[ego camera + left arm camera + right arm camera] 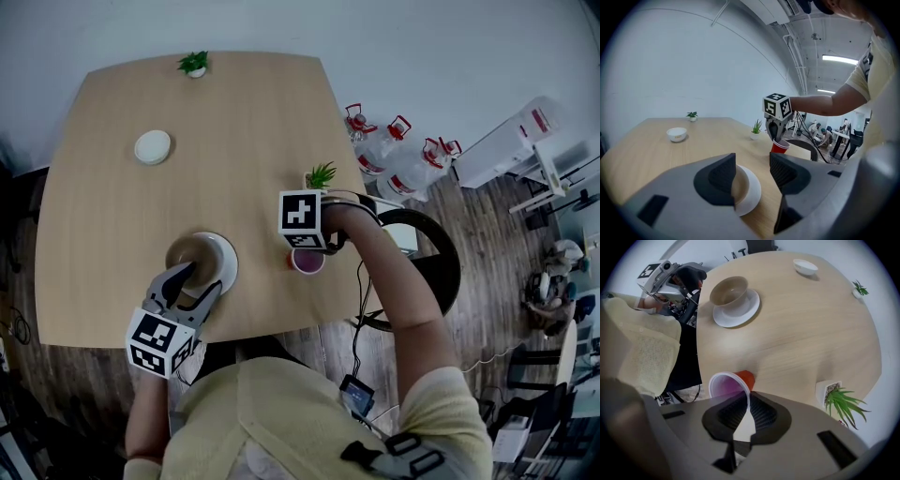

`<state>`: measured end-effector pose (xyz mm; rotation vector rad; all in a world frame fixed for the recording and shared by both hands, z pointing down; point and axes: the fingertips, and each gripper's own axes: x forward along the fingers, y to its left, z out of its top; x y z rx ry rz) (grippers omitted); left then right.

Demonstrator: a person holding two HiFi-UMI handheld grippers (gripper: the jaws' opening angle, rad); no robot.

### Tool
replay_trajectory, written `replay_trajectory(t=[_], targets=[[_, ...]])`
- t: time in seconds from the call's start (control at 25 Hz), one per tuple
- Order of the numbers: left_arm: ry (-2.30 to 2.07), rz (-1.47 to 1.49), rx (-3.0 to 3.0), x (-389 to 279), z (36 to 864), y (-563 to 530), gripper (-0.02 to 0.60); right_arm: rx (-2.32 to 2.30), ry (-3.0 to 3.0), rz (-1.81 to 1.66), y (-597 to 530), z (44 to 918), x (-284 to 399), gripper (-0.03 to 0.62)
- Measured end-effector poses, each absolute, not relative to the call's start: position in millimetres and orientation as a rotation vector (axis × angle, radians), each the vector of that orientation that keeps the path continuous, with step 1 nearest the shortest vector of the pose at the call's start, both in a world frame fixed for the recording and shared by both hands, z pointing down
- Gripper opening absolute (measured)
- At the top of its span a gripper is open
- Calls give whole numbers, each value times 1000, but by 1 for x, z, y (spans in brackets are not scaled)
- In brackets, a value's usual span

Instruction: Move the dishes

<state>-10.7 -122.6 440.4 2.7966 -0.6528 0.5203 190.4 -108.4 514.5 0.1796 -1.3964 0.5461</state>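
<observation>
Head view, from above: a pale wooden table (234,141) across most of the frame. Near its front edge, a white plate (225,272) with a brown bowl (186,253) sitting on it. Left gripper (195,284) at the plate's near side, jaws spread wide, the near rims of plate and bowl lying between them. In the left gripper view, bare wood showing between the plate and one jaw, so apparently no pinch made. Right gripper (309,246) pointing steeply down near the table's right edge, fingers clamped together on the rim wall of a red plastic cup (307,262) with a white inside. Cup tilted in the grip; impossible to confirm whether its base rests on the wood. Far across the table, well apart from everything else, a small white bowl (153,147). Smallest of all, a potted plant (321,175) just beyond the right gripper and a second potted plant (194,64) at the far edge.

Judged on progress: early. Cup in hand but not set anywhere new; plate and brown bowl straddled, not gripped; small white bowl untouched. Left to do, probably — close on the plate or bowl, carry each piece over, then fetch the far bowl. No destination evident.
</observation>
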Motion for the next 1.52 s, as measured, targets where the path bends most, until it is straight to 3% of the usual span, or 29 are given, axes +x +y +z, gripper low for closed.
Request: replay_trajectory(t=[0.52, 0.84, 1.52], targets=[[-633, 512, 2780, -10, 442, -124, 235, 202, -1461, 553, -119, 517, 187, 41], [-629, 508, 2778, -9, 441, -126, 235, 230, -1546, 535, -124, 510, 180, 124], [-797, 509, 2662, -40, 446, -150, 235, 547, -1850, 221, -149, 439, 151, 104]])
